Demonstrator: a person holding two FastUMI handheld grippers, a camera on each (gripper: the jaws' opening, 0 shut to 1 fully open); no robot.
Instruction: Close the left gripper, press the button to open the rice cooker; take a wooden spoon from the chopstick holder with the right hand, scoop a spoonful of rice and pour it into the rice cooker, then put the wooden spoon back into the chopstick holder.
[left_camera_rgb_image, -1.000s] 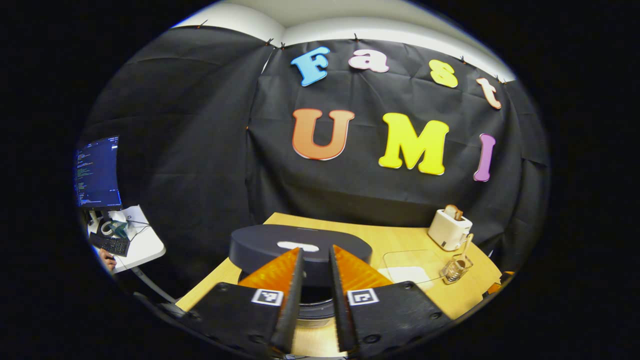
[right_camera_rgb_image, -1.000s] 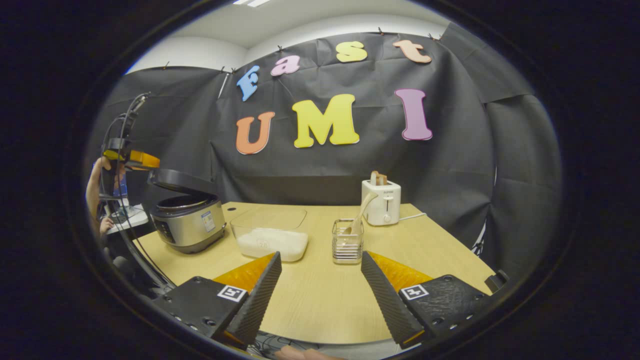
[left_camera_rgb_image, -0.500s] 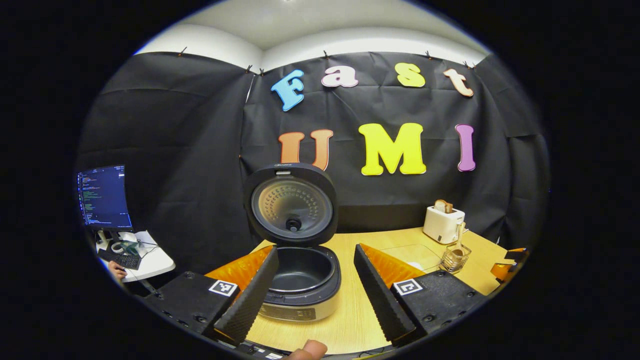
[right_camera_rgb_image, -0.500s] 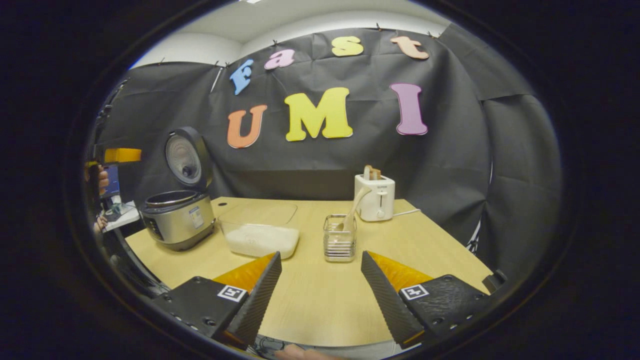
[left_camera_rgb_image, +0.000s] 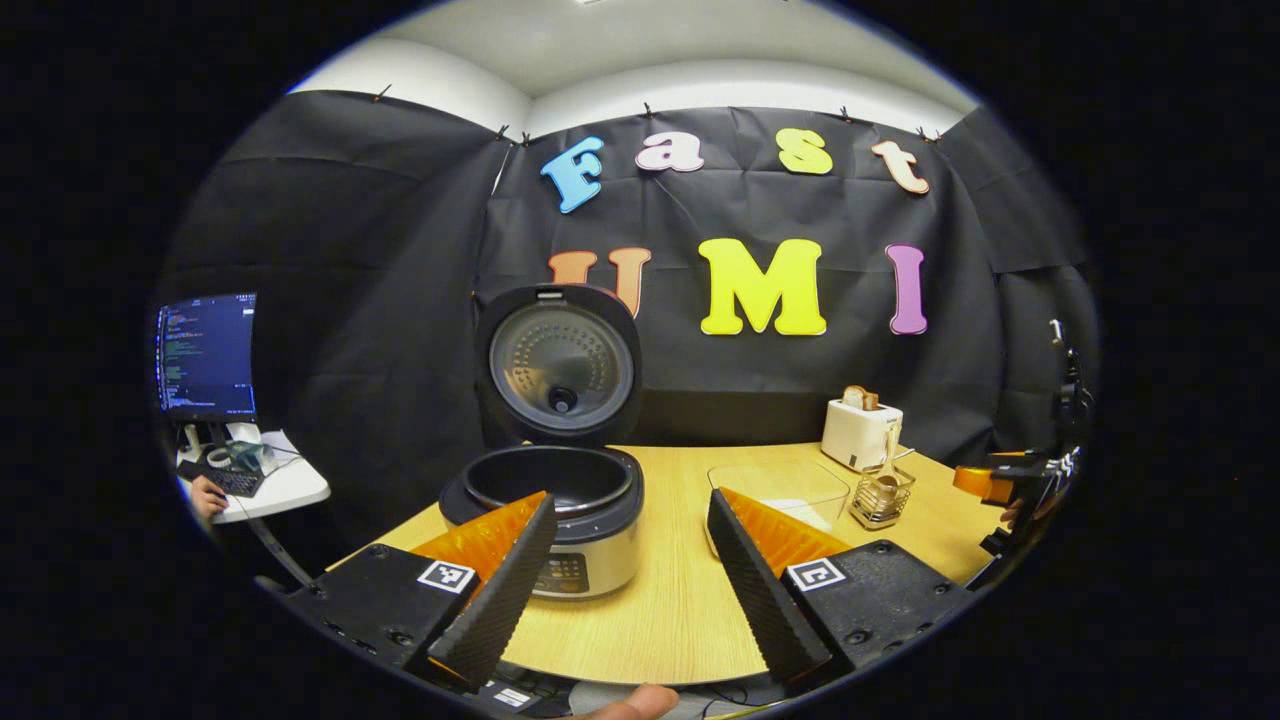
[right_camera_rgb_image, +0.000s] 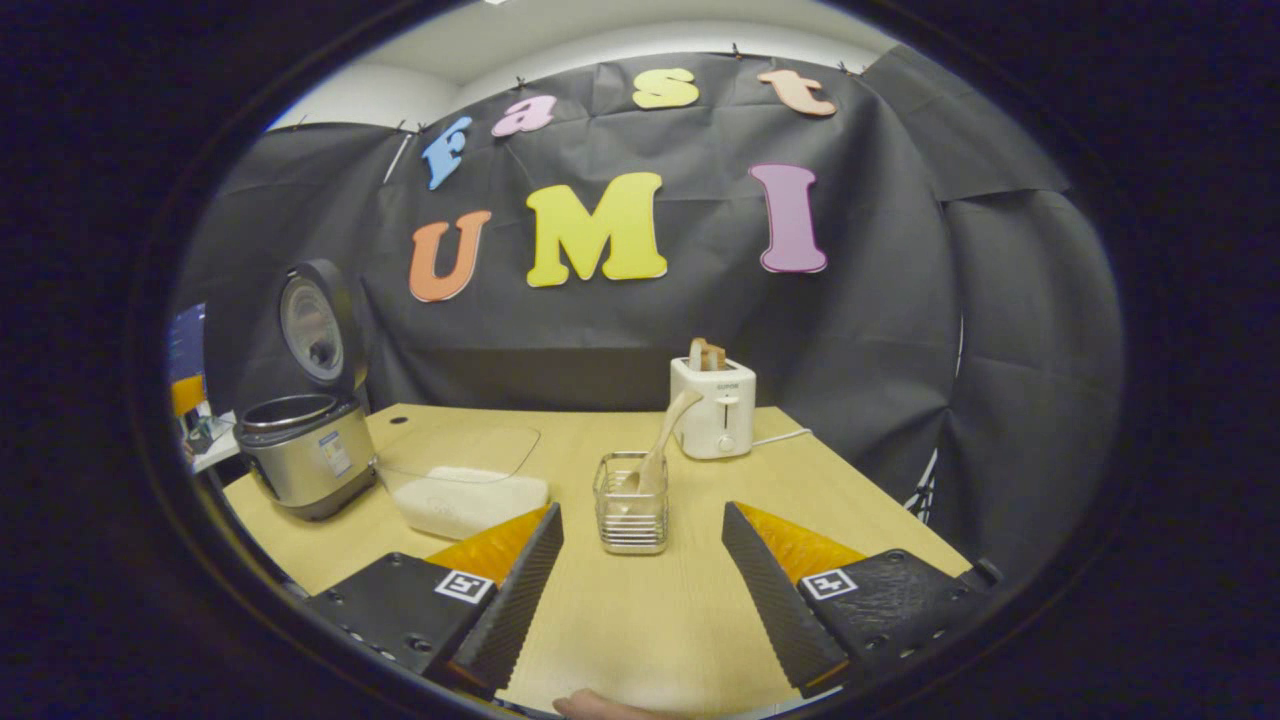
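The silver rice cooker with a black lid (left_camera_rgb_image: 560, 500) stands at the left end of the light wooden tabletop (left_camera_rgb_image: 670, 620), lid standing upright, dark inner pot bare. Just right of the cooker sits the clear plastic tub of white rice (right_camera_rgb_image: 465, 495); further right of the cooker is the wire-and-glass chopstick holder (right_camera_rgb_image: 630, 505), the pale wooden spoon (right_camera_rgb_image: 665, 430) leaning in it, handle tilted up to the right. Behind the holder, well right of the cooker, the white toaster (right_camera_rgb_image: 713, 408) holds a slice of bread. Left claw (left_camera_rgb_image: 628, 570) hangs spread wide in front of the cooker, gripping nothing. Right claw (right_camera_rgb_image: 640, 580) gapes too, empty, short of the holder.
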